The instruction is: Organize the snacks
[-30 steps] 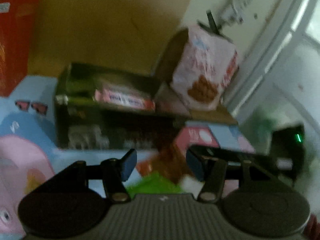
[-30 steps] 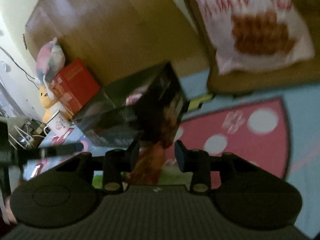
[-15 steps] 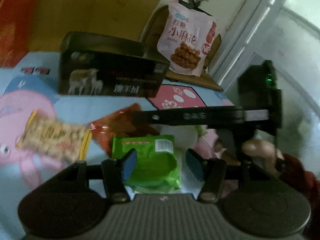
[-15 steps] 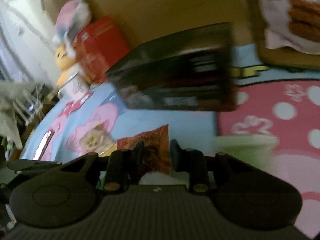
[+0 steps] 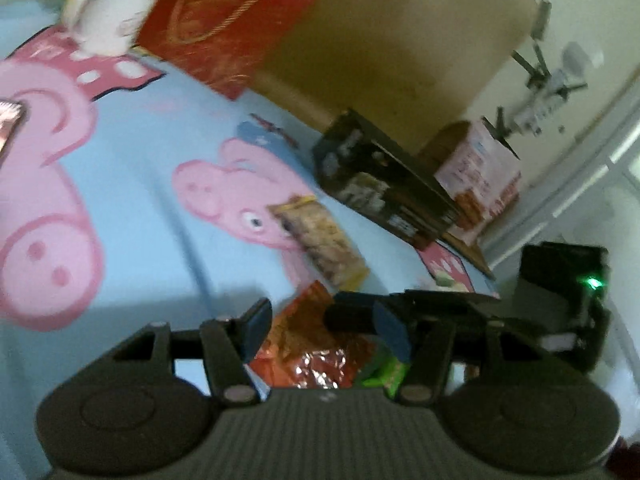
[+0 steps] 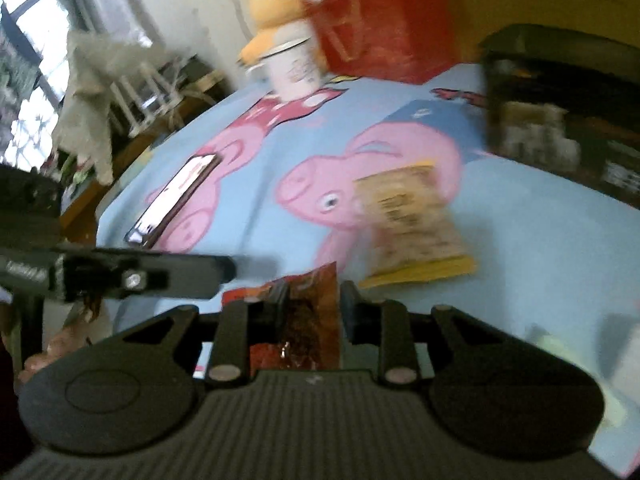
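A red foil snack packet (image 5: pixel 316 344) lies on the blue pig-print cloth, under my open left gripper (image 5: pixel 324 328). My right gripper (image 6: pixel 314 302) is shut on this red packet (image 6: pixel 308 320); its fingers reach in from the right in the left wrist view (image 5: pixel 360 312). A yellow snack packet (image 5: pixel 324 240) lies farther out on the cloth, also in the right wrist view (image 6: pixel 412 220). A green packet (image 5: pixel 384 372) lies beside the red one. A black box (image 5: pixel 384 196) stands open at the back, also in the right wrist view (image 6: pixel 560 108).
A pink-and-white snack bag (image 5: pixel 480 176) leans behind the black box. A red gift bag (image 5: pixel 224 20) and a white cup (image 5: pixel 108 16) stand at the far left. A phone (image 6: pixel 176 196) lies on the cloth. The cloth's edge runs along the left in the right wrist view.
Both views have swung left, away from the black box. The red packet has stayed between my right fingers. My left gripper now sits over the red packet instead of the green one.
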The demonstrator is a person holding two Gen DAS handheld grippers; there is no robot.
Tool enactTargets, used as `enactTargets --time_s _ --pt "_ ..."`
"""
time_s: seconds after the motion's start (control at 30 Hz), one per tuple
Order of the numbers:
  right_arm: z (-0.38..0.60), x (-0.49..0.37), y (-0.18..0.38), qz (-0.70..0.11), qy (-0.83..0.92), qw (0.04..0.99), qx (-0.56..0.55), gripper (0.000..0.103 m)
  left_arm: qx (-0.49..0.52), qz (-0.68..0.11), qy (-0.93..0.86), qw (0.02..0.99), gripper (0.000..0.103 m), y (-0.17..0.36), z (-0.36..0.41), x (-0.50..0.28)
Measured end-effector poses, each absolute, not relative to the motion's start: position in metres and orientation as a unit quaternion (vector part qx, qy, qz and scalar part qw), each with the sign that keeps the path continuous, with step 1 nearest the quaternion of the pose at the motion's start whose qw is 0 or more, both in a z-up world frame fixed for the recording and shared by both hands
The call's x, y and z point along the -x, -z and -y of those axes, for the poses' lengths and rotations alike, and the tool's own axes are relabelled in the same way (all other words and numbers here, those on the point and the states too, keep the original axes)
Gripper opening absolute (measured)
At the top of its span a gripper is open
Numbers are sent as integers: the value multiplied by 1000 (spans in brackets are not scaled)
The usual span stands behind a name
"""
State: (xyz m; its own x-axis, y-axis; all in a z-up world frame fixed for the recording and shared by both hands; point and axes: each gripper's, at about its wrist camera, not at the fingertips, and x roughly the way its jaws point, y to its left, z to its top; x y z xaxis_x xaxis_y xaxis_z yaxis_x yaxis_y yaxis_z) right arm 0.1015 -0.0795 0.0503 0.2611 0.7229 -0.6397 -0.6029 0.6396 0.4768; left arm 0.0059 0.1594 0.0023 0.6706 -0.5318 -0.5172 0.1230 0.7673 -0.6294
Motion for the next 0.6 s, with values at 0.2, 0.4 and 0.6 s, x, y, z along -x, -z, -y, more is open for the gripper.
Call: enactTargets --time_s 0.2,0.4,0.6 --pt "87 -86 -69 -410 -429 804 -37 46 302 -355 190 864 58 6 -177 20" --pt "86 -17 -77 -348 -455 812 108 47 326 -373 200 845 58 19 -177 39" --pt "91 -10 -60 -296 -358 850 249 59 329 -374 204 843 58 21 -169 37"
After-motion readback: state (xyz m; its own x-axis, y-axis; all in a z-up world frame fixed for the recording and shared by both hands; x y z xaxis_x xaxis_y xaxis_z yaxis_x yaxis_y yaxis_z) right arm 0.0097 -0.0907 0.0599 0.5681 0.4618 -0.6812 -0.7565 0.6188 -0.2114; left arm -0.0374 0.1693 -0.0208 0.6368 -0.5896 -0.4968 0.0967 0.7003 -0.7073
